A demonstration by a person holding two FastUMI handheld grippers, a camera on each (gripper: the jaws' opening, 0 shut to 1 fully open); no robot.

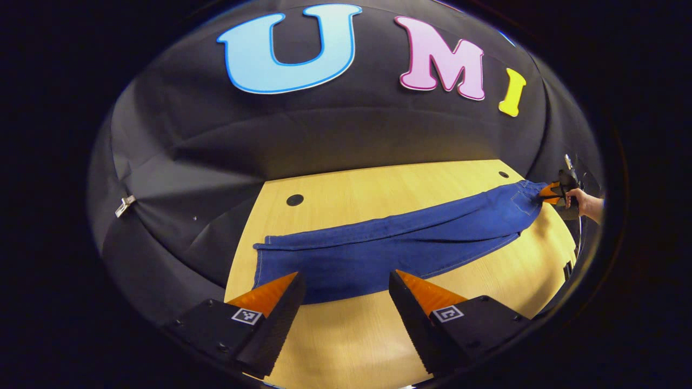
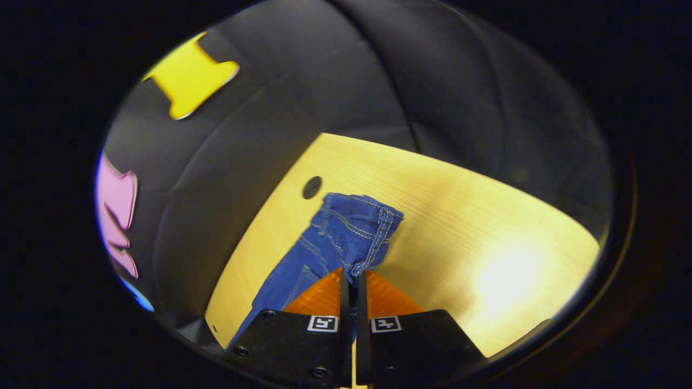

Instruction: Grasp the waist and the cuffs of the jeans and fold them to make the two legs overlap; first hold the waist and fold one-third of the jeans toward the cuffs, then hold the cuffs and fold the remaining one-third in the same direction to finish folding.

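Blue jeans (image 1: 389,243) lie stretched across the light wood table (image 1: 357,335), legs overlapped, cuffs at the left and waist at the far right. My left gripper (image 1: 343,281) hovers open just before the near hem of the cuff end, its fingers not touching the cloth. In the left gripper view the right gripper (image 1: 557,192), held by a hand, sits at the waist end. In the right gripper view the right gripper (image 2: 353,276) is shut on the waist (image 2: 351,227), pinching the waistband with a belt loop beside the tips.
The table has round cable holes (image 1: 294,200) near its far edge, another (image 2: 312,187) beside the waist. Black cloth wall surrounds the table closely on the far and left sides. Bare wood lies in front of the jeans.
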